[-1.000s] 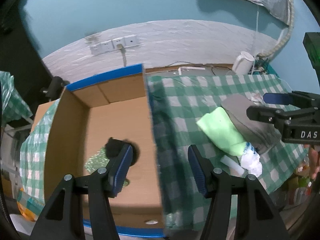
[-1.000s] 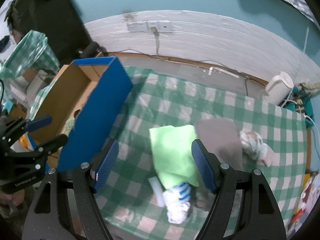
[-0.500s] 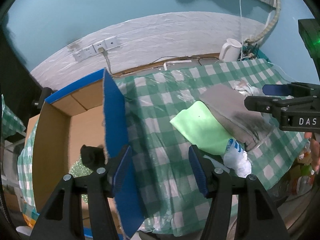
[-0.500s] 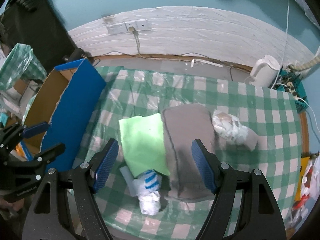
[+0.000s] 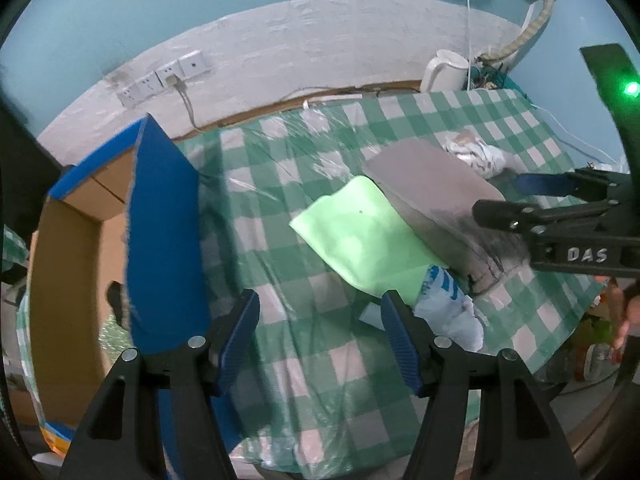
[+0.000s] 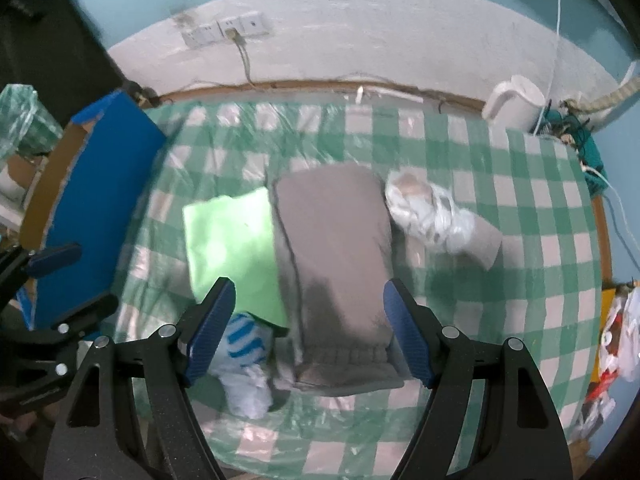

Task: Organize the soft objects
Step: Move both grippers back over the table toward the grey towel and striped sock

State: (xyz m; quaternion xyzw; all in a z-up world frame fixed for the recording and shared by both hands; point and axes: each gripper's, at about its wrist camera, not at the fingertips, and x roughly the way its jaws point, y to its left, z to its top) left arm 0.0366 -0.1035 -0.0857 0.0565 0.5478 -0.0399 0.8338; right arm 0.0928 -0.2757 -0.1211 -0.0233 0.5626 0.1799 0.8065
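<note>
Soft things lie bunched on the checked tablecloth (image 6: 460, 152): a folded grey garment (image 6: 332, 256) sits straight ahead between the spread fingers of the right gripper (image 6: 308, 328), a green cloth (image 6: 230, 244) touches its left edge, and a white and blue sock (image 6: 244, 354) lies by the left finger. The left gripper (image 5: 320, 336), jaws also apart and empty, hangs over bare cloth with the cardboard box (image 5: 64, 240) to its left. The step looks like the reach for the garment; next the right gripper would need to lower and close on its near hem

White kettle (image 6: 516, 102) (beside wall sockets (image 6: 226, 32))
</note>
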